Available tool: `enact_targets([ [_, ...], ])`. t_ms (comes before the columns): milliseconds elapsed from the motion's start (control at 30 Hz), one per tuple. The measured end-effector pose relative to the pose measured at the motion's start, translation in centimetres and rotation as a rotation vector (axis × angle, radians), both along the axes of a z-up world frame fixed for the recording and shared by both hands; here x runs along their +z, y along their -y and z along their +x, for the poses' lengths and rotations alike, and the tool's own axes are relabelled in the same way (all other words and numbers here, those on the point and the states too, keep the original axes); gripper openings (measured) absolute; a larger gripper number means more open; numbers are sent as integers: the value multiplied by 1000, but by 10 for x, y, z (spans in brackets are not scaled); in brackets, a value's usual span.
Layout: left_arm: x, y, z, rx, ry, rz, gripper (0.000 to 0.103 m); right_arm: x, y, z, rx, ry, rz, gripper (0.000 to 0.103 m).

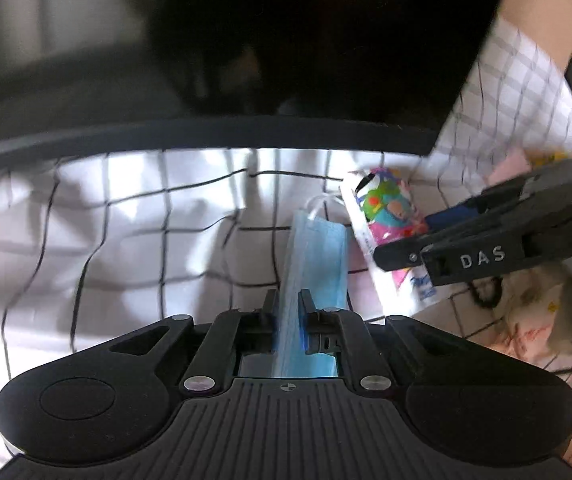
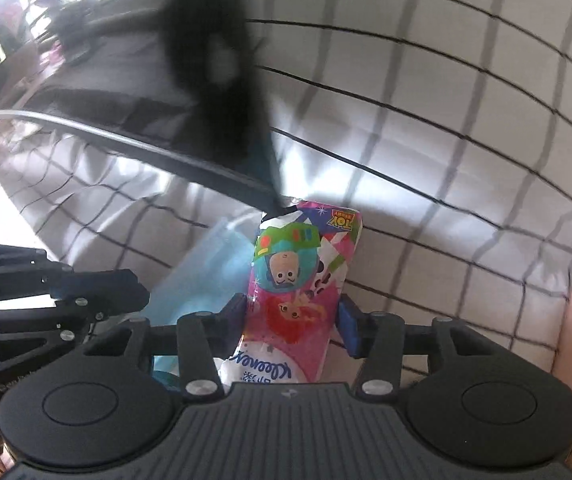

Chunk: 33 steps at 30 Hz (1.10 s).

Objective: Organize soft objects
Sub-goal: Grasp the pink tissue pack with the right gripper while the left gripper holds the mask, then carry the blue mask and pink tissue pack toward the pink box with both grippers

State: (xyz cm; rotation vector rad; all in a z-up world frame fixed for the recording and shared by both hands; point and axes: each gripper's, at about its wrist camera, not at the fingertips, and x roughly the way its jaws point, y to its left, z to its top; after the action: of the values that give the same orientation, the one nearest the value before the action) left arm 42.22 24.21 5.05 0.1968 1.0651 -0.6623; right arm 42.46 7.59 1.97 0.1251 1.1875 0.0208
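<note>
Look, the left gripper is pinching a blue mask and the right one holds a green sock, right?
Not a sock. The right gripper holds a cartoon-printed tissue pack, as the right wrist view shows. The left gripper does pinch the blue mask.

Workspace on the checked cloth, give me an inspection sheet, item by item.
Surface: white checked cloth, wrinkled.
Job's things: blue face mask; cartoon-print tissue pack; the two lie side by side.
Clutter: pale printed soft item at the right edge, blurred.
Grippers: left gripper shut on the mask; right gripper with fingers either side of the tissue pack, contact unclear.
Cables: nothing seen.
Surroundings: dark bin behind, contents not visible.
</note>
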Motion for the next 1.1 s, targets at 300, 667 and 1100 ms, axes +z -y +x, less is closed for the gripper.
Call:
enact_targets([
  [300,-7,38,20,-96,-77,84,13,-8,12,-4,-41,-51,65,50],
  [667,-13,54,8,-175,-59,152,16,-3,35,-7,-137,-53,146,50],
  [1100,-15,55,13,-158,-41,218,26,42,62,-35,-180,60,284,50],
])
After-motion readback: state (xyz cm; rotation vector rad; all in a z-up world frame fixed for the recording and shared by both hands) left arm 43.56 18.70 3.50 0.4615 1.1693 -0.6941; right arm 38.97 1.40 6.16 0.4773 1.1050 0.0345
